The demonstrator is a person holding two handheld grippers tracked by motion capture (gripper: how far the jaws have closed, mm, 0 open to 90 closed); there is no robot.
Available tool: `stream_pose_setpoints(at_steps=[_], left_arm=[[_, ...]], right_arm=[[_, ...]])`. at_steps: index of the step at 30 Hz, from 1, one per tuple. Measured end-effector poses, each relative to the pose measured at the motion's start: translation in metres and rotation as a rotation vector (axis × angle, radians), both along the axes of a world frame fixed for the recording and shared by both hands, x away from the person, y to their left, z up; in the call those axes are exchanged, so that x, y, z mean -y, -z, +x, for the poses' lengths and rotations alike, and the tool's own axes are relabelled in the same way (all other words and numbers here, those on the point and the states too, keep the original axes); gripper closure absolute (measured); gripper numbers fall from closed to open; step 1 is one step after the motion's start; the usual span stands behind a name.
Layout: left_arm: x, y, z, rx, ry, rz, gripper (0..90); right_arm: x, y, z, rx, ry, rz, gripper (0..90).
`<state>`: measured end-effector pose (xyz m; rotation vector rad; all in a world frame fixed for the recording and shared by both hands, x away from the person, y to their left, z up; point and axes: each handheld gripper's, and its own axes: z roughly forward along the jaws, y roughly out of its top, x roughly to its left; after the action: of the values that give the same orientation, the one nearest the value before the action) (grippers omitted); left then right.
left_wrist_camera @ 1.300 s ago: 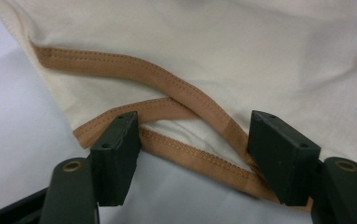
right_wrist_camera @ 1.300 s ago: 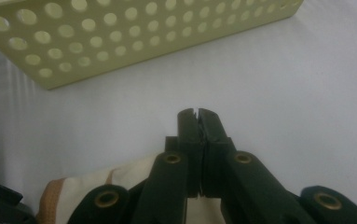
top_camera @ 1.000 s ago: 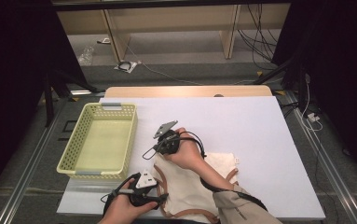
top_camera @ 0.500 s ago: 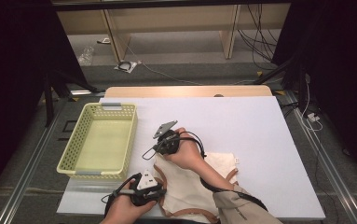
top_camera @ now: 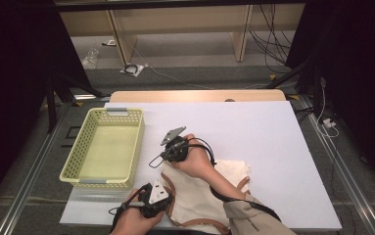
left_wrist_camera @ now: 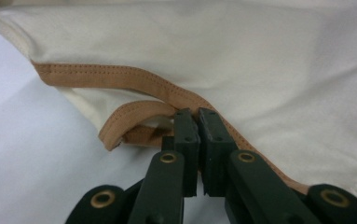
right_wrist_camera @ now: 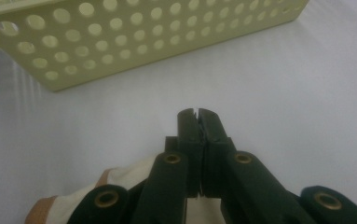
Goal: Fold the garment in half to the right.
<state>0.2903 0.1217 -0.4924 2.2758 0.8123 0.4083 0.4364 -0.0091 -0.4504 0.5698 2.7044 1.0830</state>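
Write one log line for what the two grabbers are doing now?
left gripper: jaws just closed on garment's tan trim | right gripper: shut on garment edge | basket: apart

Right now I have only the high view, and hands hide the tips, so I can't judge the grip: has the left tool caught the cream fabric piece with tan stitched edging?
Observer: Yes. The left tool has just closed its jaws, pinching the tan stitched edging of the cream fabric piece.
Operator: And the right tool?
Observer: The right tool is shut; whether it nips cloth I cannot tell.
Operator: What's ahead of it?
Observer: The pale yellow perforated plastic basket, its wall standing apart across bare white table.
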Motion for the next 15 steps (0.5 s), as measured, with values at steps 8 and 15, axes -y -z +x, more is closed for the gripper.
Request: stream_pose_setpoints(at_steps=[8, 15], left_arm=[[-0.005, 0.001, 0.003, -0.031, -0.017, -0.071, 88.4], [-0.011, -0.008, 0.005, -0.028, -0.027, -0.145, 88.6]], right_arm=[[0.001, -0.001, 0.0, -0.002, 0.004, 0.003, 89.8], [0.007, -0.004, 0.003, 0.009, 0.028, 0.021, 89.8]])
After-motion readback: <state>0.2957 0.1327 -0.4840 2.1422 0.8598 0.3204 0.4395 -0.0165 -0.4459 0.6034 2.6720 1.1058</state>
